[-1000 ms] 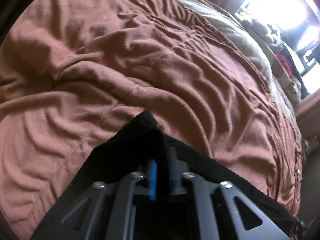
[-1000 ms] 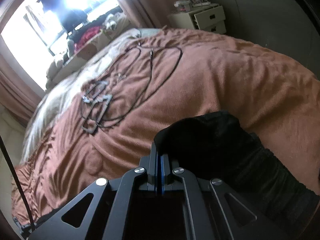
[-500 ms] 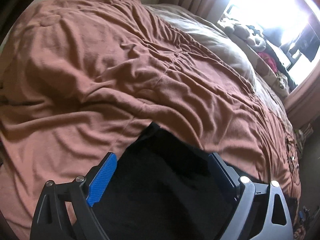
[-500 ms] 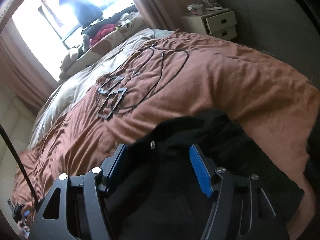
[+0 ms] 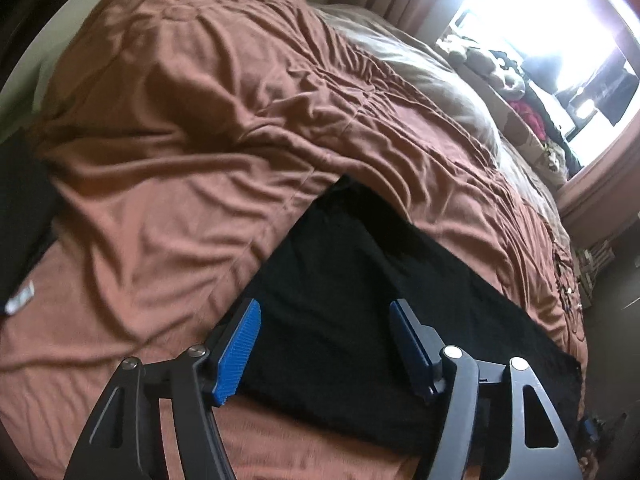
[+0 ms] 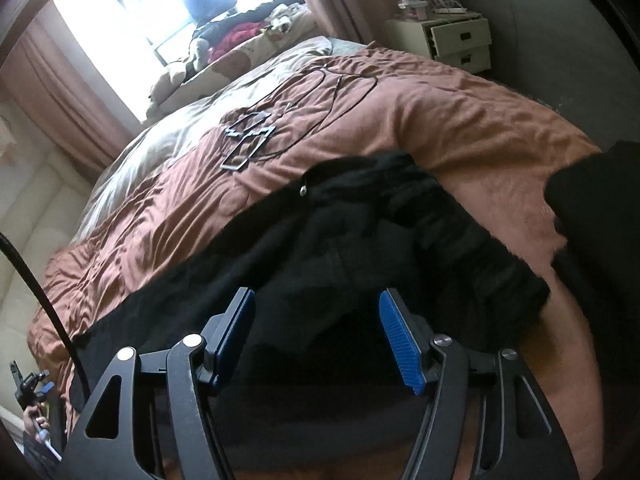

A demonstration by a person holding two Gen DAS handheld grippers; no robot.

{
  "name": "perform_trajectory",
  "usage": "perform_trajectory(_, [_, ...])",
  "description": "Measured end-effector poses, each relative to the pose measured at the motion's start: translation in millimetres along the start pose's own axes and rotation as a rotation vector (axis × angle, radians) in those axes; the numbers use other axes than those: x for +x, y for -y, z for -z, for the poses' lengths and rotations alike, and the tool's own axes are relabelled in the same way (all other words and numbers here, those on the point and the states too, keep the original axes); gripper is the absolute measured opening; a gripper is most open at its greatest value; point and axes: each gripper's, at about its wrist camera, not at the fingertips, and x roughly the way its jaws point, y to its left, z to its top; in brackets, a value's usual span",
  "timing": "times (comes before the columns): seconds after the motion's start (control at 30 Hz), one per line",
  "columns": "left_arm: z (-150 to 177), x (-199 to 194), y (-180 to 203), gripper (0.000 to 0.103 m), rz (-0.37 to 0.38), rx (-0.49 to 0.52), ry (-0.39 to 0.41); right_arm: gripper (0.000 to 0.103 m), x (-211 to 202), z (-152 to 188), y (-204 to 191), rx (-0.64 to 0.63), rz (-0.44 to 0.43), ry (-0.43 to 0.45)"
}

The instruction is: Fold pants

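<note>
Black pants lie flat on the rust-brown bedspread of the bed, in a long band running from about 11 o'clock to 4 o'clock in the left wrist view; the far end comes to a point at 12 o'clock of the left claw. Left claw: released, blue pads well apart, nothing pinched; its jaws opened wide within the last second and have just come in somewhat, with the cloth seen in the gap but below the pads, not pressed. Right claw: also released, jaws having just parted, pads clear of the fabric. In the right wrist view the pants show a bunched, wrinkled end at 1 o'clock of the claw, a small metal button at 12 o'clock, and a flatter strip trailing to 8 o'clock. Farther up the bed at 11 o'clock, black cables and a metal frame piece. White nightstand at 1 o'clock. Bright window beyond the bed.
</note>
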Motion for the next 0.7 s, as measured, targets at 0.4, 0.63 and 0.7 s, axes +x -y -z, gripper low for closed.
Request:
perform_trajectory(0.4, [62.5, -12.3, -33.0, 0.069, 0.09, -0.152, -0.024, 0.077, -37.4, 37.0, 16.3, -0.02, -0.059, -0.041])
perform_trajectory(0.63, [82.1, 5.8, -40.3, 0.069, 0.101, -0.197, -0.047, 0.077, -46.5, 56.7, 50.0, 0.085, -0.028, -0.026])
perform_trajectory(0.7, [85.0, 10.4, -44.6, 0.065, 0.097, -0.211, -0.051, 0.077, -48.8, 59.9, 65.5, 0.141, 0.001, -0.008])
